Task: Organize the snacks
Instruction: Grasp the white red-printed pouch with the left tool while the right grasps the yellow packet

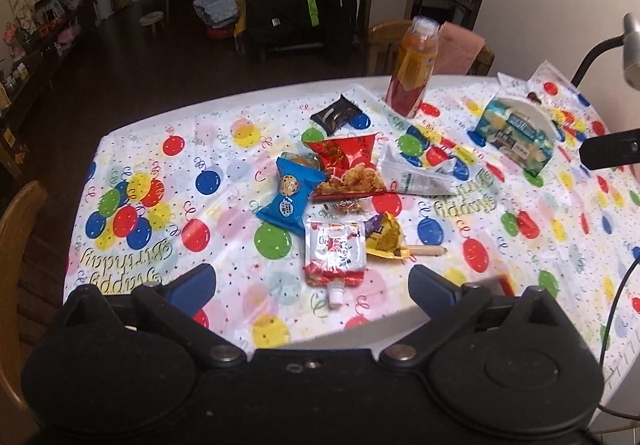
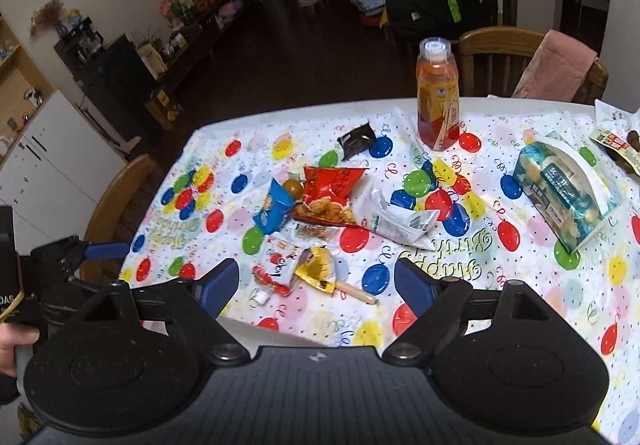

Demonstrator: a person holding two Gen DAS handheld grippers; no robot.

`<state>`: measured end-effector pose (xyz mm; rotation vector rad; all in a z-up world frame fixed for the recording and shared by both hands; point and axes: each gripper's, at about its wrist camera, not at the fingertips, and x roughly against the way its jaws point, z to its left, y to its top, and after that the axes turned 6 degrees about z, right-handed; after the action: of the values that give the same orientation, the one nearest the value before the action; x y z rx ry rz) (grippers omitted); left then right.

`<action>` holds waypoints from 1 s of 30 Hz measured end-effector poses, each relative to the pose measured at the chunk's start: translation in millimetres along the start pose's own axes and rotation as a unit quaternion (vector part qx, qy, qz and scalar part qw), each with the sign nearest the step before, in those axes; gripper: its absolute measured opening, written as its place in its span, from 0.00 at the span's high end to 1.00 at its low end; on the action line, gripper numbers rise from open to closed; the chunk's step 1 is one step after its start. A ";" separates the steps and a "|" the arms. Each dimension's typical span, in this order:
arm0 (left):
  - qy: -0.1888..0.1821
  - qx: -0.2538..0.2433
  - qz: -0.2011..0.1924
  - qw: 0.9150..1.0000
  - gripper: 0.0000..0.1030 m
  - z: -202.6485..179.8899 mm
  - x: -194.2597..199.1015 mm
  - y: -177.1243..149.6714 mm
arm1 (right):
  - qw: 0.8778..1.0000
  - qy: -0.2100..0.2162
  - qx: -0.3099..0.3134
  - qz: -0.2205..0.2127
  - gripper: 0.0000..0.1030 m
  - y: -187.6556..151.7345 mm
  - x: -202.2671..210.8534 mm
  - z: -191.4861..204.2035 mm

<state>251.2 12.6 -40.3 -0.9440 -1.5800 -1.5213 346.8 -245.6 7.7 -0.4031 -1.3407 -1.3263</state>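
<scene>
Hovering at the near table edge, the left gripper and right gripper both gape wide and empty, probably lined up to choose from the snacks heaped mid-table on the tablecloth.

Round snack mostly hidden behind blue pack and red bag; type unreadable. Small clear pack of nuts half under red bag's lower edge. Yellow wrapper partly tucked under red-white pouch; print too small to read. Black packet label illegible. Packet at right edge cut off by frame, dark item beside it unclear. Lamp cropped at right edge. Left gripper seen only partly at left edge of right view; hand on it cut off. Red object behind left gripper's right finger mostly hidden. Table's near edge blocked by gripper bodies.
</scene>
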 end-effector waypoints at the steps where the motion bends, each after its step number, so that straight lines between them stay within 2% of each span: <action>1: 0.002 -0.001 0.006 1.000 0.01 -0.3 -6.4 3.6 | 1.000 0.000 0.003 0.007 0.17 2.9 -5.8 -1.7; 8: -0.006 0.008 0.053 0.999 0.01 -0.8 -55.2 24.3 | 0.999 -0.004 0.016 0.052 0.17 21.4 -50.9 -16.0; 15: -0.005 -0.007 0.096 0.995 0.01 -10.3 -101.3 38.1 | 0.996 0.000 0.015 0.093 0.17 36.3 -102.5 -28.4; 26: -0.011 0.002 0.162 0.987 0.07 -12.0 -164.1 45.5 | 0.988 0.022 0.019 0.150 0.18 47.7 -181.5 -17.9; 30: -0.019 0.005 0.175 0.984 0.09 -10.4 -177.0 46.2 | 0.986 0.026 0.019 0.163 0.18 49.9 -204.6 -12.1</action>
<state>373.6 0.6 -176.1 -1.1806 -1.3585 -1.2551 453.8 -149.0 -146.3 -0.5333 -1.1958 -1.0324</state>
